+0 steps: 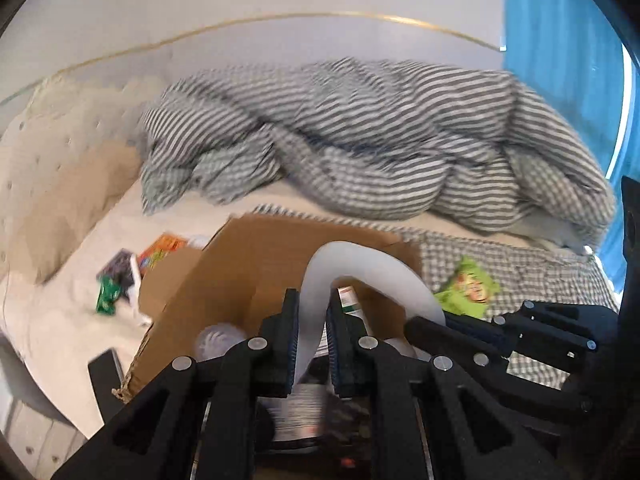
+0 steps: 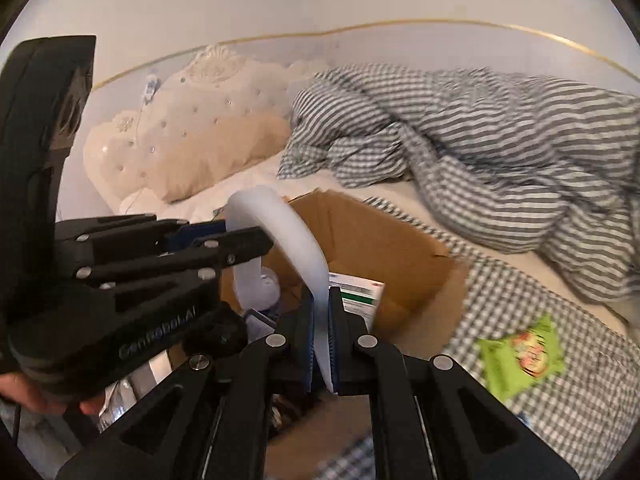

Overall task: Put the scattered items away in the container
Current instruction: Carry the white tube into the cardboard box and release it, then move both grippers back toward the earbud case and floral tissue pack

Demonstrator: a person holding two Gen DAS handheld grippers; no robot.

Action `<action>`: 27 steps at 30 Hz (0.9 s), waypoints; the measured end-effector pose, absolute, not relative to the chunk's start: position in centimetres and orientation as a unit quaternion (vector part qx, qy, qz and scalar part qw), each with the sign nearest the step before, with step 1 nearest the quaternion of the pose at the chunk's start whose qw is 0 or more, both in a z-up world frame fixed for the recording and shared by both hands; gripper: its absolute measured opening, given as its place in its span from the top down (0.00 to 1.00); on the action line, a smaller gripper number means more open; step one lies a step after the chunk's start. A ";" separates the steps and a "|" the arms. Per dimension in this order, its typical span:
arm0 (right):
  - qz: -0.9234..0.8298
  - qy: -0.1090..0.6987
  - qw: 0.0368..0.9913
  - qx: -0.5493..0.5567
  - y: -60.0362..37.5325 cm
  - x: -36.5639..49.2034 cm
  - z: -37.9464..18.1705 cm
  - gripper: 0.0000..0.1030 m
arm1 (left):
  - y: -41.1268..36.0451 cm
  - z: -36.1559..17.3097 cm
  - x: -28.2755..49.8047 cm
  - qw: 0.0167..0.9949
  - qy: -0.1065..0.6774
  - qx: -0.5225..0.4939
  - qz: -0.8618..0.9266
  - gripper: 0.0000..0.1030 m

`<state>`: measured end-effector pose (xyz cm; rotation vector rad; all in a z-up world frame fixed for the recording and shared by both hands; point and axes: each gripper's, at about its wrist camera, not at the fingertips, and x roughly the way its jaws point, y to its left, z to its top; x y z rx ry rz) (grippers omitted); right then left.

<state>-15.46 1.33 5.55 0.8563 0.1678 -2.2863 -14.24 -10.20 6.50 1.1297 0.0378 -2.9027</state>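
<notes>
A white flexible strip (image 1: pixel 340 256) (image 2: pixel 280 216) arches between both grippers above an open cardboard box (image 1: pixel 256 264) (image 2: pixel 384 240) on the bed. My left gripper (image 1: pixel 312 320) (image 2: pixel 240 236) is shut on one end. My right gripper (image 2: pixel 320 320) (image 1: pixel 440 320) is shut on the other end. Inside the box are a green-and-white pack (image 1: pixel 347 300) (image 2: pixel 358 298) and blurred items, partly hidden by the fingers. A green snack packet (image 1: pixel 468 284) (image 2: pixel 524 352) lies on the checked sheet to the right of the box. An orange packet (image 1: pixel 162 250), a dark packet (image 1: pixel 120 268) and a small green packet (image 1: pixel 106 294) lie to its left.
A rumpled striped duvet (image 1: pixel 360 140) (image 2: pixel 500 160) fills the bed behind the box. A beige pillow (image 1: pixel 68 184) (image 2: pixel 208 156) leans on the tufted headboard at left. A blue curtain (image 1: pixel 560 60) hangs at far right. A hand (image 2: pixel 24 392) holds the left gripper.
</notes>
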 end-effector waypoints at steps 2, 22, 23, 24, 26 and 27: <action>-0.876 0.073 0.329 0.344 -0.3 -16.5 4.5 0.92 | -11.5 4.9 -14.9 0.025 0.018 0.381 -0.924 0.88; -0.934 0.009 0.232 0.273 13.7 -11.4 8.9 0.16 | -5.1 7.7 -10.6 -0.028 -0.008 0.308 -0.951 0.03; -0.938 0.013 0.217 0.271 14.8 -10.9 8.9 0.16 | -3.7 7.9 -10.1 -0.045 -0.015 0.302 -0.952 0.02; -0.941 0.017 0.200 0.271 16.2 -10.4 8.8 0.16 | -2.3 7.9 -9.8 -0.064 -0.019 0.300 -0.952 0.02; -0.945 0.019 0.172 0.276 18.8 -9.6 8.4 0.16 | 0.6 7.1 -9.1 -0.114 -0.028 0.307 -0.945 0.01; -0.947 0.018 0.156 0.280 20.5 -9.2 8.0 0.16 | 1.8 6.5 -8.9 -0.129 -0.035 0.312 -0.941 0.02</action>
